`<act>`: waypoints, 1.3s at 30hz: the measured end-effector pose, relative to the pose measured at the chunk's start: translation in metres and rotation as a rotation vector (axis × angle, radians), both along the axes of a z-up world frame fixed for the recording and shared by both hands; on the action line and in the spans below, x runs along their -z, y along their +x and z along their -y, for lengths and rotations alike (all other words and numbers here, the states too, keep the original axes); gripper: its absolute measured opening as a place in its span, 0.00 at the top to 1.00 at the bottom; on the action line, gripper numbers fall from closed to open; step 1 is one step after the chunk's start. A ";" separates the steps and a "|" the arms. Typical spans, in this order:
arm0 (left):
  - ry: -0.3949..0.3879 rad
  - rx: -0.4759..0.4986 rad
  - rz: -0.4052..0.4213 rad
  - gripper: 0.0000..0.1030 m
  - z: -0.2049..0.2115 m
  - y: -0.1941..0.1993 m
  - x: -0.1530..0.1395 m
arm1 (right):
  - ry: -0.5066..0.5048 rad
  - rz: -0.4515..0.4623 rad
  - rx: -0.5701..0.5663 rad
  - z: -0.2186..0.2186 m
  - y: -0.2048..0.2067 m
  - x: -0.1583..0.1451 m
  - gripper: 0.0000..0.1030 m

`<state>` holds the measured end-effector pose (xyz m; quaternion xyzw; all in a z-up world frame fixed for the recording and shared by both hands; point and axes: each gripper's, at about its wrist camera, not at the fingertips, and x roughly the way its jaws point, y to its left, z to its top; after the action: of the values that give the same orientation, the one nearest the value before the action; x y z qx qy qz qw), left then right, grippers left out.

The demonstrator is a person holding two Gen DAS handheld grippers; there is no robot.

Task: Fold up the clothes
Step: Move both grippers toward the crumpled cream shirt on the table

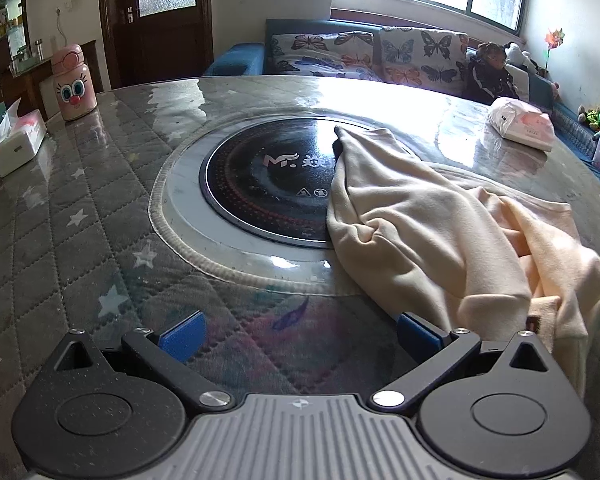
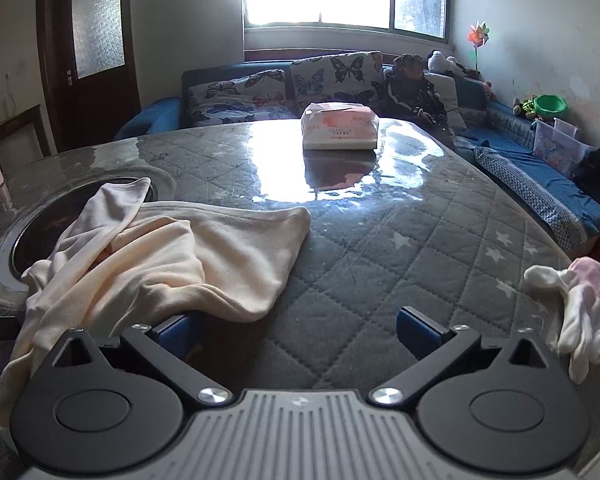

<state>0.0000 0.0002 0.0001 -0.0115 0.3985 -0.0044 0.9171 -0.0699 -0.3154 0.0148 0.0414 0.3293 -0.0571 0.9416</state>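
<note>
The crumpled cream cotton garment (image 2: 148, 256) lies unfolded on the quilted grey surface (image 2: 380, 264), partly over the round black cooktop (image 1: 260, 176). Both the left tool (image 1: 300, 332) and right tool (image 2: 296, 330) gape wide and empty beside it, so folding looks unstarted.

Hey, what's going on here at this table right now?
Someone is about to fold clothes with two handheld grippers. A cream garment lies crumpled on the quilted table, partly over the round black cooktop. Both the left gripper and the right gripper are open and hold nothing, though cloth lies right at one finger of each. A small pink and white piece waits at the table's right edge, and a tissue pack sits farther back.
</note>
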 end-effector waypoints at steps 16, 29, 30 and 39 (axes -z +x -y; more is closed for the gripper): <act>0.004 0.028 -0.001 0.00 0.008 -0.029 -0.006 | -0.040 -0.040 -0.085 -0.037 -0.037 -0.005 0.00; 0.017 0.036 -0.014 0.00 0.008 -0.041 -0.006 | -0.084 -0.087 -0.162 -0.064 -0.052 -0.004 0.00; 0.020 0.039 -0.013 0.00 0.008 -0.042 -0.006 | -0.087 -0.089 -0.166 -0.066 -0.053 -0.004 0.00; 0.040 0.053 -0.006 0.00 0.011 -0.050 -0.010 | -0.099 -0.102 -0.182 -0.070 -0.060 -0.005 0.00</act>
<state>-0.0498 -0.0103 0.0101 0.0172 0.4016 -0.0206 0.9154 -0.1299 -0.2454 0.0199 -0.0382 0.3759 0.0106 0.9258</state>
